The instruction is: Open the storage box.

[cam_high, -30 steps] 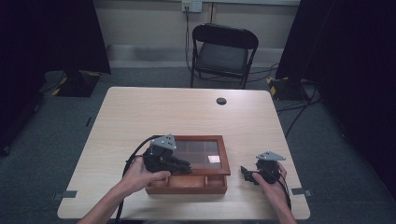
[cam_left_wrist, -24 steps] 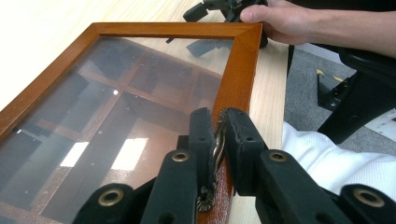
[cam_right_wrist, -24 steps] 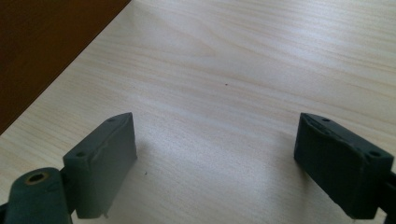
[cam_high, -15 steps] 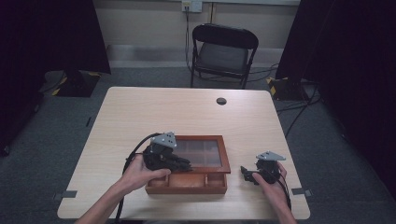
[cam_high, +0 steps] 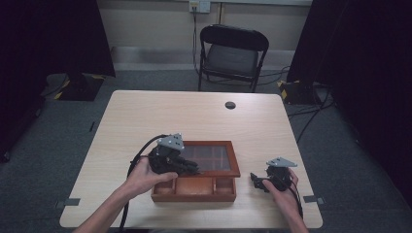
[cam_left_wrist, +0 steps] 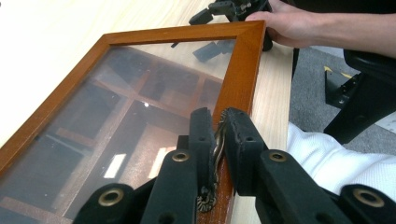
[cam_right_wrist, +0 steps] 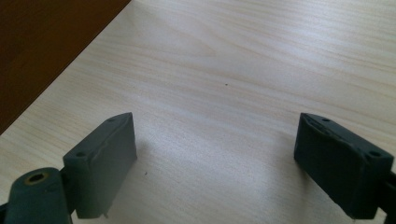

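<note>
Near the front edge of the counter (cam_high: 145,116) sat the wooden box (cam_high: 194,188), its glass-paned lid (cam_left_wrist: 140,93) framed in reddish-brown wood and showing dividers beneath, with broad bare counter stretching behind it toward a small black disc (cam_high: 230,105) and the folding chair (cam_high: 232,56) beyond the far edge. On the lid's front rim the left claw (cam_left_wrist: 219,140) was clenched on a small brass latch (cam_left_wrist: 215,154), its jaws nearly meeting. Well apart to the right, by the counter's right edge, the right claw (cam_right_wrist: 215,158) rested released on bare wood, jaws wide and holding nothing.
</note>
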A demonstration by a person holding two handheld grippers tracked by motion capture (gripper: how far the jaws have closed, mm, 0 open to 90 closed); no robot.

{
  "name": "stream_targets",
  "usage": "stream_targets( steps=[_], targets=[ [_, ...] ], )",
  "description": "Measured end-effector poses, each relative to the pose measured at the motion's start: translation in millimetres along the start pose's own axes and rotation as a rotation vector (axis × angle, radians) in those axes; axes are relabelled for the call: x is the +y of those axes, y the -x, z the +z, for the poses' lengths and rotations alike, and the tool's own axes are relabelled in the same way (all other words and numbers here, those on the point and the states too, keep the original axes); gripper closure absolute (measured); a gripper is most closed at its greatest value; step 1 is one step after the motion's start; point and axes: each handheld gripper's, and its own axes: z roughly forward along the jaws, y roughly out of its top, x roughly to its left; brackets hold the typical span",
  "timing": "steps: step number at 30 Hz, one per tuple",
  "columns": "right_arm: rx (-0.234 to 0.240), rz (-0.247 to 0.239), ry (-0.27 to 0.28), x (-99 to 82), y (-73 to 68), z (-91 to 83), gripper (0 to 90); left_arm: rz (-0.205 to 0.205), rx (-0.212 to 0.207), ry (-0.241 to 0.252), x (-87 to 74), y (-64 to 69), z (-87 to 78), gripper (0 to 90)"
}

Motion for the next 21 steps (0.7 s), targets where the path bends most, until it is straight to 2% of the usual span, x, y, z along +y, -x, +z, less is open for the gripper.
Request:
stream_targets(
  steps=[4,8,21],
  targets=[
    [0.000,0.000,0.000,0.0,0.0,0.0,12.1,0.004,0.015,-0.007,3.1,0.4,-2.3,81.2],
    [0.000,0.000,0.000,0.0,0.0,0.0,12.1,0.001,0.012,0.008,4.6,-0.7,-3.8,81.3],
    [0.000,0.000,0.000,0.0,0.0,0.0,12.1,0.001,0.012,0.011,9.3,-3.5,-6.7,81.4]
  ],
)
